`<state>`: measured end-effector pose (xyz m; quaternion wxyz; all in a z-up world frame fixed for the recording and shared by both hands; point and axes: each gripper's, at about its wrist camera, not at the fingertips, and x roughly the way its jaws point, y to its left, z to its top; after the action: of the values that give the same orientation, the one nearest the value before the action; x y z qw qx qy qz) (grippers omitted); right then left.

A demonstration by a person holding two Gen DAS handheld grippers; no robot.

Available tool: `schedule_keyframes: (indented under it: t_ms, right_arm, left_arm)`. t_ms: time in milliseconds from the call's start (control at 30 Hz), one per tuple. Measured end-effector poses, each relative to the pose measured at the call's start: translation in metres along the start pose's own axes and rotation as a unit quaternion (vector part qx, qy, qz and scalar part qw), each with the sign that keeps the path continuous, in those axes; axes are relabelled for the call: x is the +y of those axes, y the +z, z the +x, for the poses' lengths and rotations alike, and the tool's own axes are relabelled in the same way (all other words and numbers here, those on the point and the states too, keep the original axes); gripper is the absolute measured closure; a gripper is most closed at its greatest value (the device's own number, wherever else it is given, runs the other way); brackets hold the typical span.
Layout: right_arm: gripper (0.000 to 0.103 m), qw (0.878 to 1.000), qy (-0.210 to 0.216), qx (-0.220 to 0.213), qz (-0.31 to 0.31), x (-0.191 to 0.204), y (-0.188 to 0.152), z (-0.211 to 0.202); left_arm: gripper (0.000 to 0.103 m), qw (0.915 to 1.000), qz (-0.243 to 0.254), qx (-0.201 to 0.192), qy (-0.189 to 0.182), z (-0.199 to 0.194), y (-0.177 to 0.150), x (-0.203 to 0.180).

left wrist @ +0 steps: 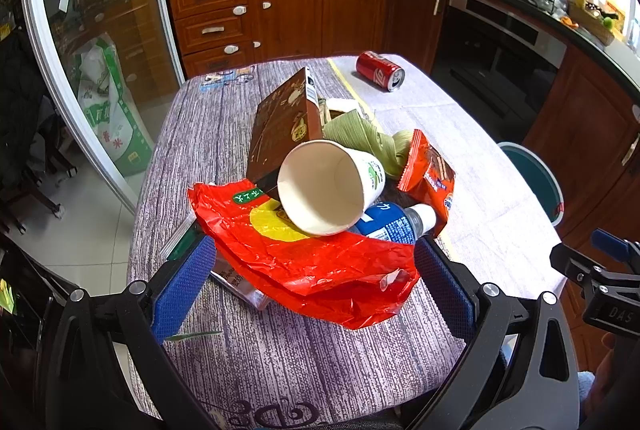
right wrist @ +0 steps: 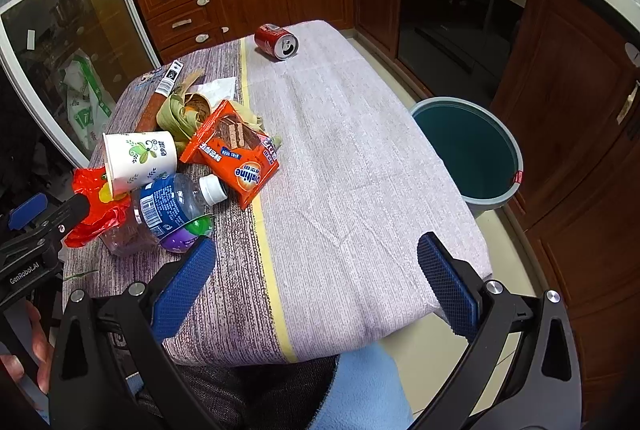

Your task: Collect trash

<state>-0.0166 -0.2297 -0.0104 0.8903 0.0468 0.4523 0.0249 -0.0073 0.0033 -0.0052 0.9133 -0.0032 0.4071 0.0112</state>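
Observation:
A pile of trash lies on the table. In the left wrist view a crumpled red plastic bag (left wrist: 312, 262) sits nearest, with a tipped paper cup (left wrist: 328, 185), a blue-labelled bottle (left wrist: 392, 224), an orange snack wrapper (left wrist: 430, 177), a brown box (left wrist: 284, 121) and green leaves (left wrist: 360, 137) behind it. My left gripper (left wrist: 314, 244) is open, its blue fingers flanking the red bag. A red can (right wrist: 278, 41) lies alone at the far end. My right gripper (right wrist: 316, 244) is open over bare cloth, right of the bottle (right wrist: 172, 205) and wrapper (right wrist: 236, 153).
A round teal bin (right wrist: 468, 149) stands on the floor by the table's right edge. A purple-and-green cup (right wrist: 188, 234) lies by the bottle. Wooden kitchen cabinets (left wrist: 280, 13) and an oven run behind; a glass door (left wrist: 92, 49) is on the left.

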Motion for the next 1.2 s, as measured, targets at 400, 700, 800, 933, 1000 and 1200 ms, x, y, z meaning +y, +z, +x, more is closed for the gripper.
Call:
schedule_keyframes:
  t_ms: [400,700,800,933,1000,1200]
  right_arm:
    - [0.006,1.0,0.0,0.002,0.0,0.0,0.0,0.001]
    - [0.006,1.0,-0.001,0.005,-0.001,-0.001,0.001,0.003]
    - [0.006,1.0,-0.002,0.007,-0.001,-0.001,0.001,0.004]
    - [0.006,1.0,-0.002,0.007,-0.002,-0.001,0.002,0.005]
    - [0.006,1.0,-0.002,0.009,-0.002,-0.001,0.002,0.006]
    - [0.006,1.0,-0.003,0.01,-0.002,0.0,0.002,0.006]
  left_arm:
    - [0.004,1.0,0.0,-0.002,-0.004,-0.001,0.001,0.0]
    - [0.004,1.0,-0.008,0.0,-0.005,0.0,0.002,0.003]
    - [0.004,0.9999,-0.015,0.002,-0.008,0.001,0.002,0.005]
    - [0.004,0.9998,-0.017,0.003,-0.009,0.002,0.003,0.009]
    - [0.004,0.9998,-0.018,0.003,-0.01,0.002,0.003,0.009]
    - [0.004,0.9997,-0.019,0.004,-0.012,0.002,0.003,0.01]
